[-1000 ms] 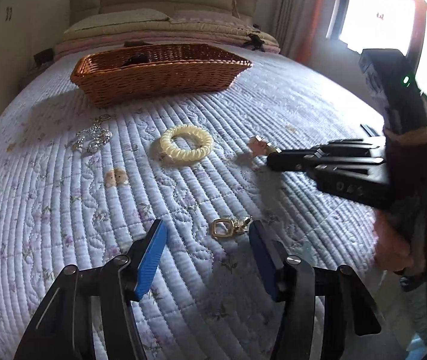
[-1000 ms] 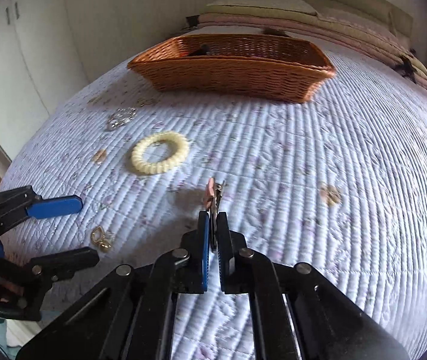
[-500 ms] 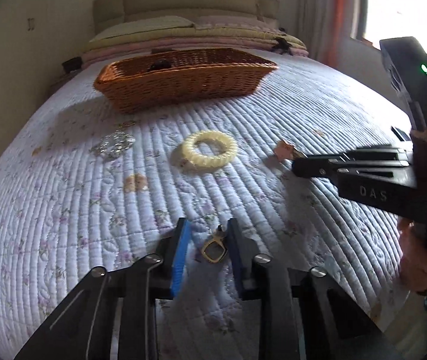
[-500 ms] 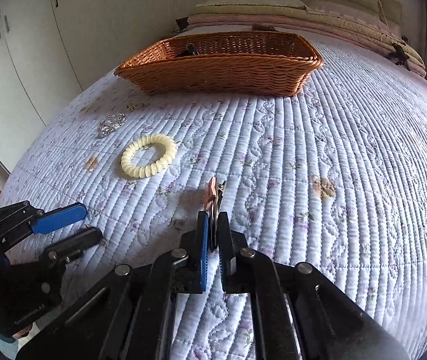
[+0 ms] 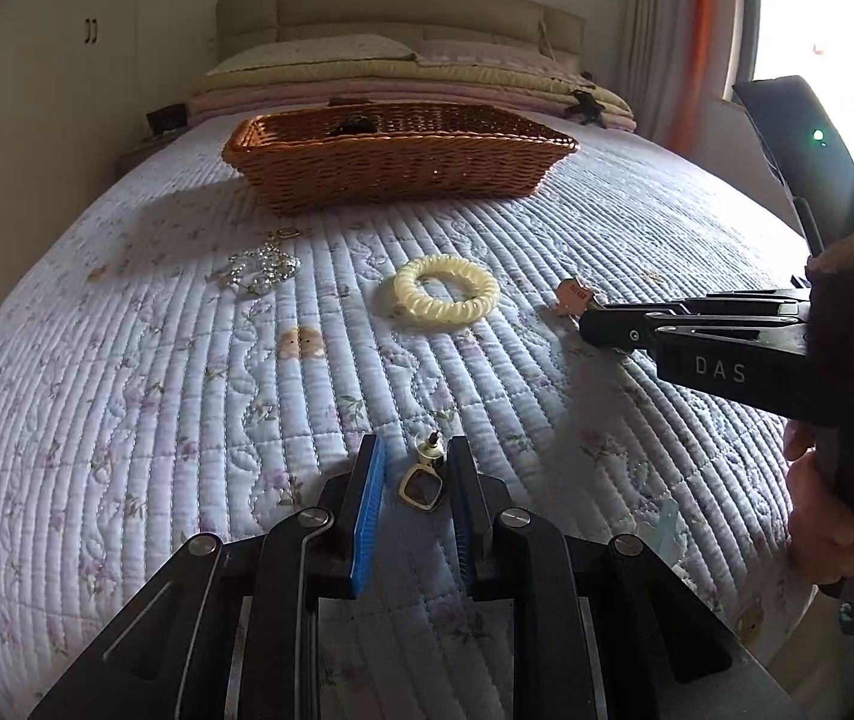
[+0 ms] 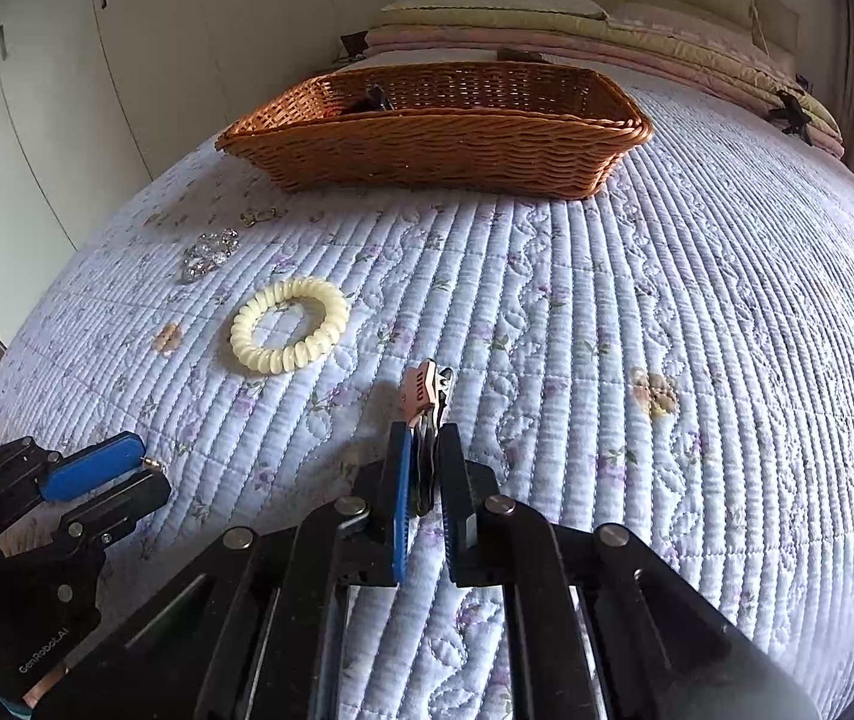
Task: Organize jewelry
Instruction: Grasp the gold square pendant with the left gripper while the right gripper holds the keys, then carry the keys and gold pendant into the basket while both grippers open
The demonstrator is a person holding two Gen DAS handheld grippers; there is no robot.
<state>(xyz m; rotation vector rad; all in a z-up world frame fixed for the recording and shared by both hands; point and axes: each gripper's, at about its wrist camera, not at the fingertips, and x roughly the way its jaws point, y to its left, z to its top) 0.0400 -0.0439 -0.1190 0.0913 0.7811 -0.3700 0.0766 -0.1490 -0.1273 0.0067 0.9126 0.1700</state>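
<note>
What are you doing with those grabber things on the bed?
A person is tidying jewelry off a quilted bed with a gripper in each hand. The left gripper has closed around a gold earring. The right gripper is shut on a pink hair clip. A cream coil bracelet and a sparkly crystal piece lie on the quilt. The wicker basket sits farther up the bed, with something small and dark inside.

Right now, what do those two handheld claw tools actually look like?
Both grippers are black, angular metal linkages with silver pivot bolts and flat blue ribbed finger pads. The right gripper bears white "DAS" lettering, a small green light on its upright handle, and brown wrapping there. The left gripper carries small "GenRobot.AI" lettering.
</note>
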